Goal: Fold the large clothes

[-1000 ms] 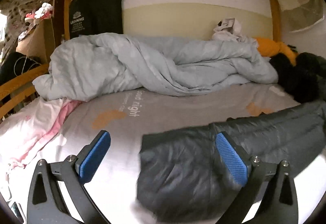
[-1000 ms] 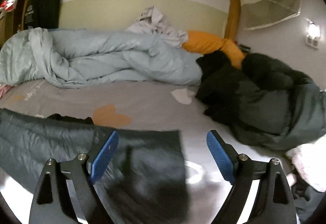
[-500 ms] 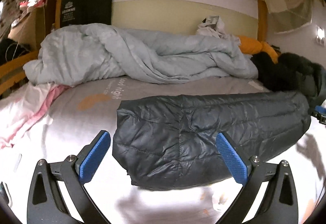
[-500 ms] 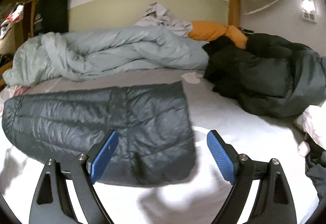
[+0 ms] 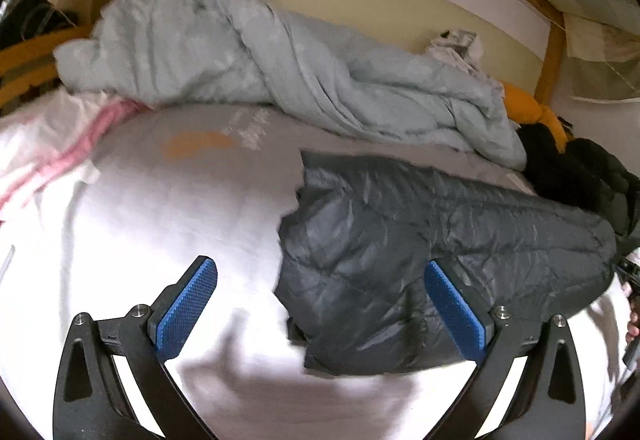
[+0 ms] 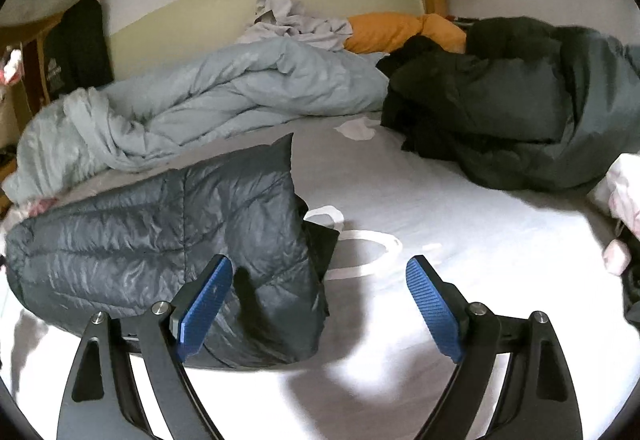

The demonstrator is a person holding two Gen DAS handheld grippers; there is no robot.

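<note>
A dark grey quilted down garment (image 5: 440, 240) lies flat on a pale grey bed sheet (image 5: 168, 208), stretched lengthwise across the near half of the bed. Seen from the left wrist camera, the left gripper (image 5: 320, 308) hangs above the sheet with its blue-padded jaws spread wide and nothing between the pads; one end of the garment sits under and ahead of the gap, its edge running between the two fingers, with the rest trailing away to the right. From the right wrist camera, the right gripper (image 6: 320, 304) is likewise wide open and empty — the garment's other end (image 6: 192, 240) lies ahead of its left finger and partly under it, while the right finger is over bare sheet. The garment is puffy, with stitched channels and a slight sheen, folded into a long band; its end near the right gripper is squared off, with a dark lining showing at the corner. Behind it a rumpled light blue duvet (image 6: 208, 100) runs along the wall, and a heap of dark clothing (image 6: 500, 100) sits to the right.
</note>
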